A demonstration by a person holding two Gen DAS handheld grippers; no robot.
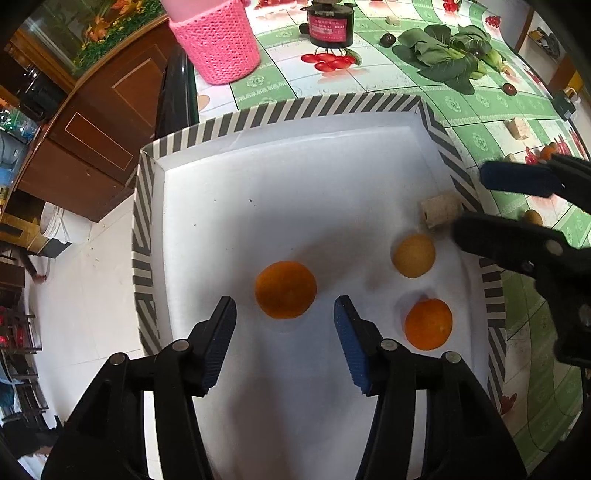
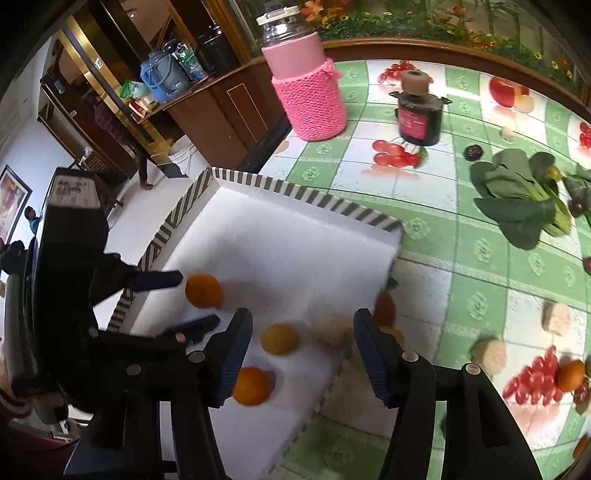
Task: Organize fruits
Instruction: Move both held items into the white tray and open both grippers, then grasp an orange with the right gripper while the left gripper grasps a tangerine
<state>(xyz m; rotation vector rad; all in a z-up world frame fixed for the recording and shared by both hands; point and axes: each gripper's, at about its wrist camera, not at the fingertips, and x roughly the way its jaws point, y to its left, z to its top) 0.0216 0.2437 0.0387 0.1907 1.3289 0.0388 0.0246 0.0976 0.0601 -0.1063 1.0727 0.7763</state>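
Note:
A white tray with a striped rim [image 1: 236, 123] [image 2: 280, 186] holds an orange [image 1: 285, 290] [image 2: 203, 290], a second orange [image 1: 428, 324] [image 2: 253, 386], a pale yellow fruit [image 1: 413, 255] [image 2: 279, 338] and a beige chunk [image 1: 441, 211] [image 2: 334, 328]. My left gripper [image 1: 284, 341] [image 2: 186, 302] is open and empty, its fingers just short of the first orange. My right gripper [image 2: 301, 354] [image 1: 491, 201] is open and empty over the tray's right edge, near the beige chunk. Another orange [image 2: 570, 375] lies on the tablecloth.
On the green patterned tablecloth [image 2: 461, 258] stand a pink knit-covered jar [image 1: 218, 44] [image 2: 308, 88] and a dark jar [image 1: 330, 26] [image 2: 421, 114]. Leafy greens [image 1: 447, 55] [image 2: 524, 199], beige chunks [image 2: 557, 317] and small dark fruits [image 2: 474, 152] lie scattered. A wooden cabinet [image 1: 92, 122] stands left.

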